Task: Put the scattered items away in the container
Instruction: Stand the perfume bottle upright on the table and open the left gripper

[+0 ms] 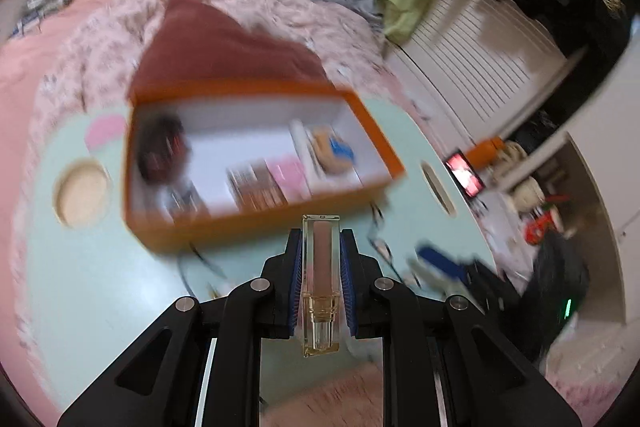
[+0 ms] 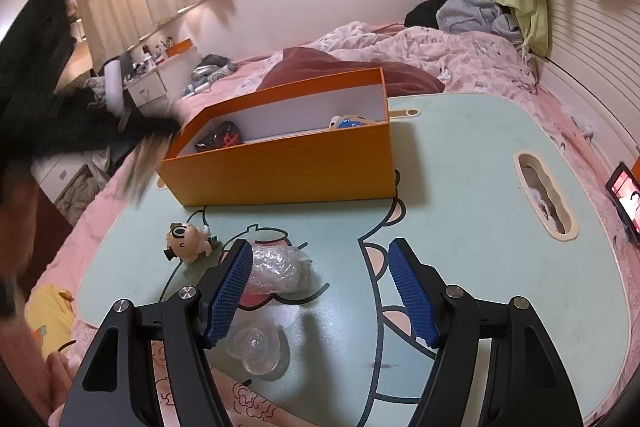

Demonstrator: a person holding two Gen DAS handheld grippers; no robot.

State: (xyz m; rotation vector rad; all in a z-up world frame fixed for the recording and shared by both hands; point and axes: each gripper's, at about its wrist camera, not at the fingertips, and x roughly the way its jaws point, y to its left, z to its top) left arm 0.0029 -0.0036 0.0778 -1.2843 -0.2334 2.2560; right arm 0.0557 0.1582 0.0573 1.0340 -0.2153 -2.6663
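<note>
Showing the mint counter (image 2: 460,211) with the orange box (image 2: 288,171) standing open on it, several items already inside. The left gripper (image 1: 320,279), its jaws clamped on a clear slim bottle (image 1: 321,267), hangs just short of the box's near wall; the view is smeared, so a hurried release could likely drop the bottle outside or strike the rim. The right gripper (image 2: 320,291), jaws wide apart, hovers over a bubble-wrapped bundle (image 2: 280,269), a cartoon figurine (image 2: 186,241) and a clear plastic piece (image 2: 258,349); the slippery wrap may squirm free.
</note>
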